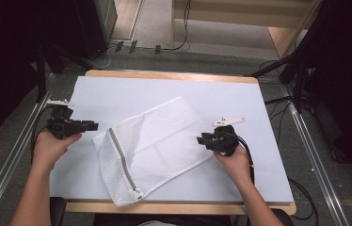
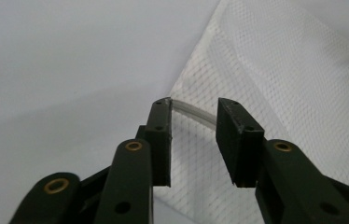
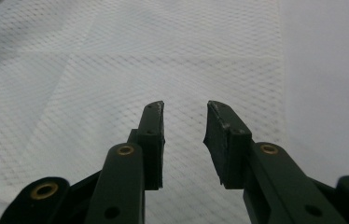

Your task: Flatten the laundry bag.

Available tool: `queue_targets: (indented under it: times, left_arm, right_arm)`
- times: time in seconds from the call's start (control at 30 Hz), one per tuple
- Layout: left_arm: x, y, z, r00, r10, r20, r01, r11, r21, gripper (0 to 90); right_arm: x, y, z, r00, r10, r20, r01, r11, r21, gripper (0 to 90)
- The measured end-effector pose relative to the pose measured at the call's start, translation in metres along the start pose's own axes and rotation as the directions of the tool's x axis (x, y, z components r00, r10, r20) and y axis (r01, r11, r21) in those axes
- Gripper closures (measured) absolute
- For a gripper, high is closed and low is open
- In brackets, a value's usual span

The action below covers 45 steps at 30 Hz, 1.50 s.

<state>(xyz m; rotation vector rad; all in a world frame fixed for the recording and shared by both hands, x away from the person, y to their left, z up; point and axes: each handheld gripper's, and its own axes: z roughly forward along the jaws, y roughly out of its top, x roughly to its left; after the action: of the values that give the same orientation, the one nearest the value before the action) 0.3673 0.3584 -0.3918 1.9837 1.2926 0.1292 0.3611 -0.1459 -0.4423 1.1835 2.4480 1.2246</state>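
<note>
With the white mesh laundry bag [image 1: 153,147] lying flat (zipper [image 1: 121,160] toward the person) on the white table cover [image 1: 240,101], the left gripper [image 1: 88,126] and right gripper [image 1: 201,140] flank it, all 4 jaws apart and empty, so the next move is likely pinching opposite edges.

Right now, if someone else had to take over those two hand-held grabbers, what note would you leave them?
Left gripper: open, holding nothing, jaws level with the zip end of the mesh bag.
Right gripper: open, holding nothing, at the bag's opposite edge.
The bag lies flat and askew on the white table, zip closed, its pull at the near corner.
Done: cannot tell from this moment.
Left: probably grip the bag again; what follows is unclear.
</note>
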Motion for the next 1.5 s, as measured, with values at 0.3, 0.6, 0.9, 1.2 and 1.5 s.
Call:
queue_targets:
  times: [0.3,0.6,0.9,1.2,1.5]
  left_arm:
    - [-0.017,0.020,0.038,0.9955,0.093,0.019,-0.093,0.9950,0.036,58.5]
    - [-0.030,0.040,0.077,0.9823,0.186,0.026,-0.187,0.9806,0.059,53.8]
    - [-0.021,0.043,0.102,0.9820,0.187,0.025,-0.189,0.9789,0.079,52.9]
    - [-0.015,0.039,0.115,0.9859,0.164,0.032,-0.168,0.9723,0.163,66.8]
    - [-0.020,0.038,0.115,0.9860,0.162,0.040,-0.167,0.9671,0.192,90.0]
  right_arm:
    - [-0.011,-0.012,-0.007,0.9988,0.022,0.044,-0.023,0.9996,0.017,65.4]
    - [-0.021,-0.027,-0.018,0.9916,0.081,0.101,-0.083,0.9963,0.019,60.3]
    - [-0.031,-0.044,-0.015,0.9810,0.133,0.142,-0.143,0.9876,0.065,57.2]
    - [-0.026,-0.046,-0.014,0.9831,0.108,0.148,-0.119,0.9903,0.071,76.2]
    - [-0.036,-0.033,-0.011,0.9819,0.146,0.120,-0.161,0.9799,0.118,89.6]
